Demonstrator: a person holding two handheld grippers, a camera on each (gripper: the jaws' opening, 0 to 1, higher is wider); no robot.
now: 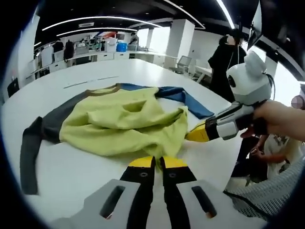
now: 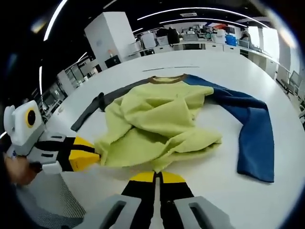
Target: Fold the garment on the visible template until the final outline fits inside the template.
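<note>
A yellow-green garment [image 1: 124, 121] with a brown collar [image 1: 102, 90], a grey sleeve [image 1: 33, 143] and a blue sleeve [image 1: 186, 100] lies crumpled on the white table [image 1: 71, 176]. My left gripper [image 1: 157, 162] is at the near hem, jaws together on the fabric edge. The right gripper [image 1: 193, 135] comes in from the right, shut on the hem corner. In the right gripper view the same garment [image 2: 162, 119] lies ahead with its blue sleeve [image 2: 255, 138] stretched right. My right gripper [image 2: 157, 176] pinches the near hem, and the left gripper [image 2: 93, 156] grips the hem at the left.
A thin dark line [image 1: 90, 82] is marked on the table beyond the collar. A person in black [image 1: 224, 57] stands at the far right table edge, and a hand [image 1: 281, 119] holds the right gripper. Desks and chairs stand at the back.
</note>
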